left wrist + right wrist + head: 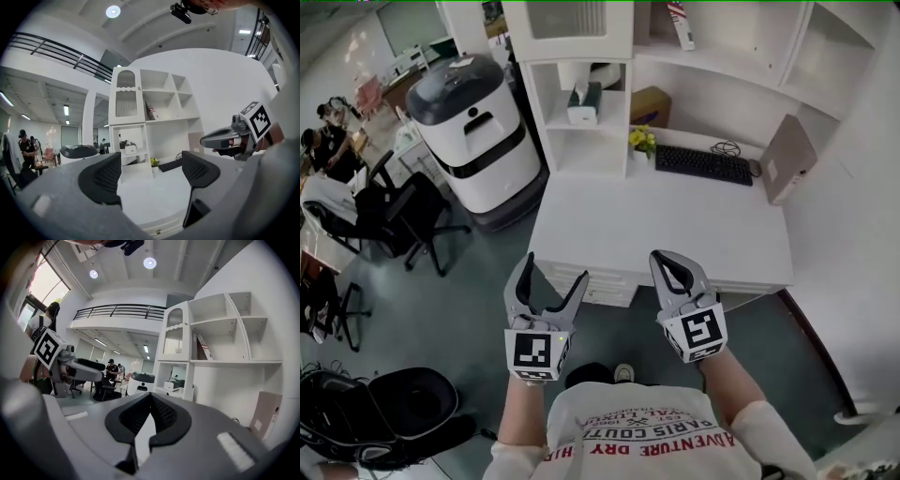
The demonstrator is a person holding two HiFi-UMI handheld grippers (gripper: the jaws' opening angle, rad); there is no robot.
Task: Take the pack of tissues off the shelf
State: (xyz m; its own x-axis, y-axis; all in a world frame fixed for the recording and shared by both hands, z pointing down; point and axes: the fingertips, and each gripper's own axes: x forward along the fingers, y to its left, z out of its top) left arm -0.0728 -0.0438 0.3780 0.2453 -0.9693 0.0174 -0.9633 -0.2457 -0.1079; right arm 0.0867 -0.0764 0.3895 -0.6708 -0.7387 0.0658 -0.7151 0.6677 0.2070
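Left fingers (101,180) spread empty, right fingers (164,417) clenched; pack of tissues (583,103) sits end-outward.

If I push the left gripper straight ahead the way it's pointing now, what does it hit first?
Probably nothing close: the open, empty left gripper looks out over the white desk toward the shelf unit holding the pack of tissues. Depth is unclear.
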